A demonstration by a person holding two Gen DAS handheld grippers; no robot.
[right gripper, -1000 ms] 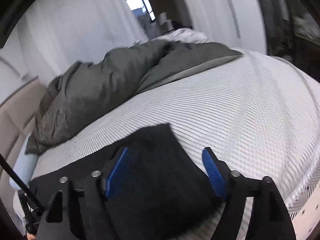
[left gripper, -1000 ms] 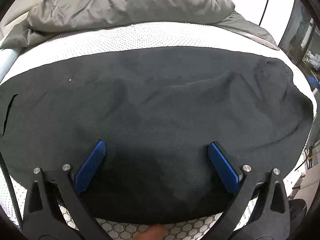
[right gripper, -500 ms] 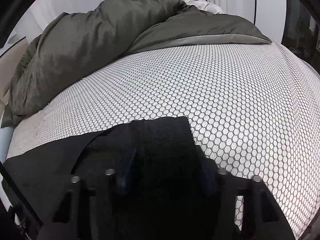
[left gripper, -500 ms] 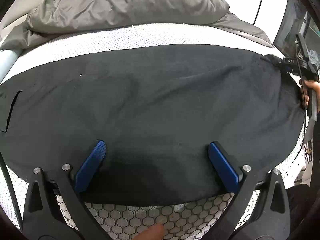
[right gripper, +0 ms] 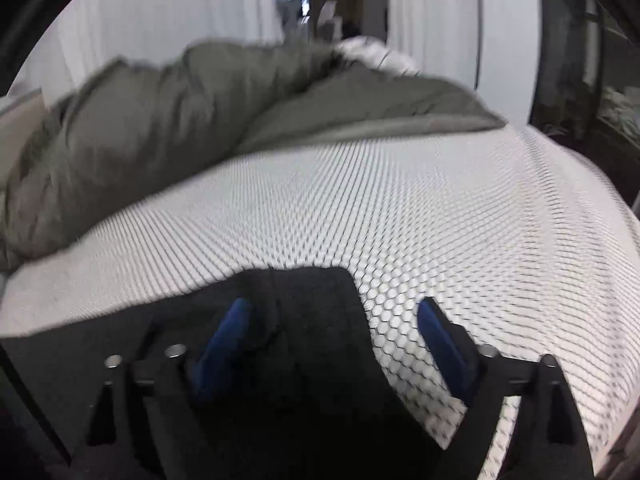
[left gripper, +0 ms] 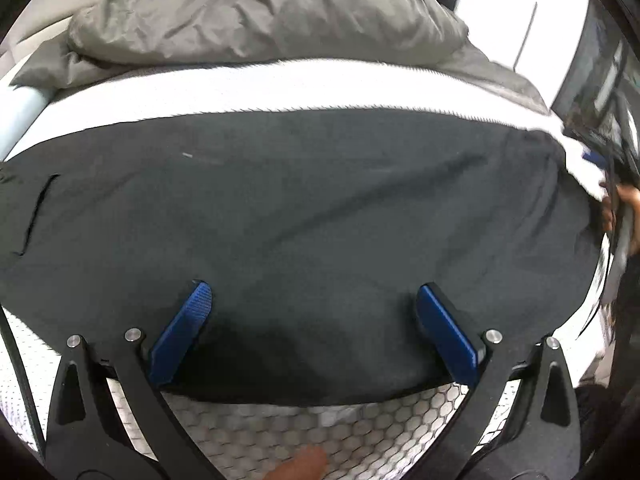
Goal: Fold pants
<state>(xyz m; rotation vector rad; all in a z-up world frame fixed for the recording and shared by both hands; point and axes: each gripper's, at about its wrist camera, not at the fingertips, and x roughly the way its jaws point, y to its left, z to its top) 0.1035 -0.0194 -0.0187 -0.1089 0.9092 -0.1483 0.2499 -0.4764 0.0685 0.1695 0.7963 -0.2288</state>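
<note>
The black pants lie flat across the white hexagon-patterned bed, long side left to right, with a pocket slit at the far left. My left gripper is open, its blue fingers spread over the pants' near edge, holding nothing. My right gripper is open above the pants' hem end, where the cloth is a little bunched; its left finger is over the cloth and its right finger over the bare sheet. The right gripper also shows at the right edge of the left wrist view, by the hem.
A rumpled grey-green duvet is heaped along the far side of the bed. Bare sheet lies to the right of the hem. A pale bolster sits at the far left. A fingertip shows at the bottom.
The right gripper closed down on the hem end half a second ago and now stands open again. The pants lie smoother and flatter than a second ago. The left gripper has drawn back slightly.
</note>
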